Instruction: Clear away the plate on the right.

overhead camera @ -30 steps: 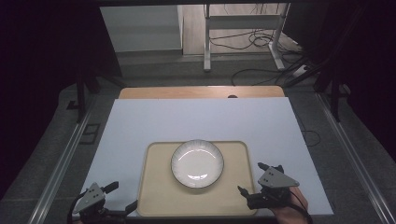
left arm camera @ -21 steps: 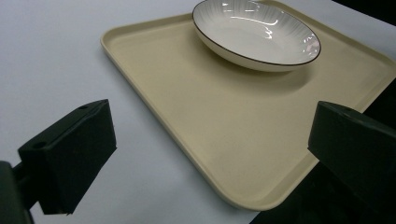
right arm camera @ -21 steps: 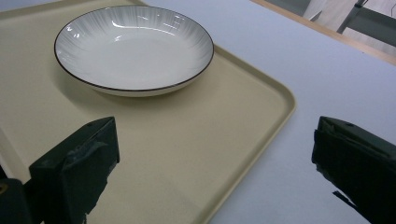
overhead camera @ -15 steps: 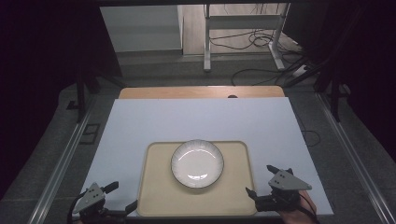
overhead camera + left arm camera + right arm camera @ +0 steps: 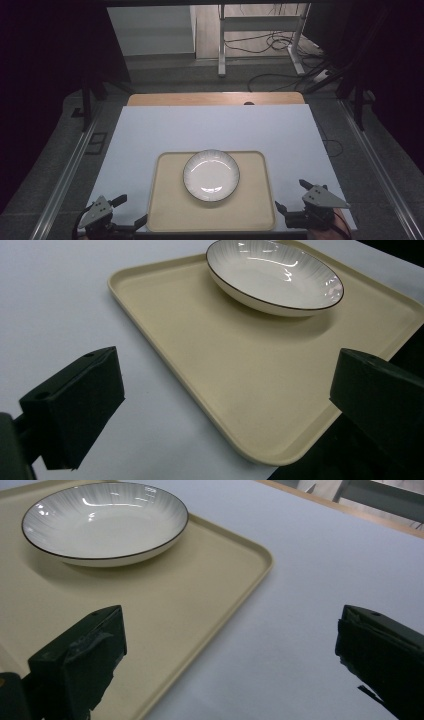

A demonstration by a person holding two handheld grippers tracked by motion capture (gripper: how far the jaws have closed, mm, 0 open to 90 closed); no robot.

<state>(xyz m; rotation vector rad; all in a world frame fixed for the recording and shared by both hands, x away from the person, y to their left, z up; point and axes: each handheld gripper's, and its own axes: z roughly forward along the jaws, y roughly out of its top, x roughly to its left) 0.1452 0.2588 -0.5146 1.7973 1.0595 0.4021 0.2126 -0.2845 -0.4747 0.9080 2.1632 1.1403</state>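
Note:
A white bowl-like plate (image 5: 211, 175) with a dark rim sits in the middle of a beige tray (image 5: 170, 205) near the table's front edge. Off the tray's near left corner, my left gripper (image 5: 131, 210) stands open and holds nothing. In the left gripper view its wide-set jaws frame the tray (image 5: 225, 355), with the plate (image 5: 275, 275) farther off. My right gripper (image 5: 290, 195) is open and holds nothing, just off the tray's near right corner. The right gripper view shows the tray (image 5: 190, 590) behind its left jaw and the plate (image 5: 105, 517) at the upper left.
A white sheet (image 5: 210, 127) covers the table, and a wooden strip (image 5: 215, 98) shows along the far edge. Metal rails (image 5: 65, 175) run along both sides. Desk legs and cables (image 5: 260, 50) lie on the floor beyond the table.
My right gripper has shifted a little to the right, away from the tray's corner. The left gripper, the tray and the plate have stayed put.

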